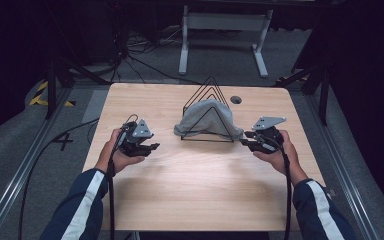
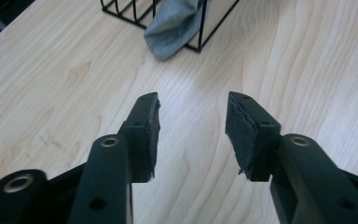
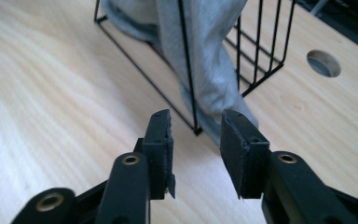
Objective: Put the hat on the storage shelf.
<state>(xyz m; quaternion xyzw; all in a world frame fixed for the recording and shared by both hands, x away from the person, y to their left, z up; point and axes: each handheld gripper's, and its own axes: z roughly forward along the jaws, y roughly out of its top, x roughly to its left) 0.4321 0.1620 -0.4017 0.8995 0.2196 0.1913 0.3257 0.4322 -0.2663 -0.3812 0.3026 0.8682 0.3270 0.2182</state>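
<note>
The grey cloth (image 1: 207, 120) hung draped over the black wire rack (image 1: 211, 90) mid-table; the left gripper (image 1: 150, 148) and right gripper (image 1: 246, 140) flanked it, both with jaws apart and empty, the right one's tips just beside the rack's corner

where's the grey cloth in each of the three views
High view: grey cloth at table centre, draped over the black wire rack.
Left gripper view: top middle, hanging out of the rack.
Right gripper view: top centre, inside the rack wires.
Shared landmark: the rack's black base wire.
</note>
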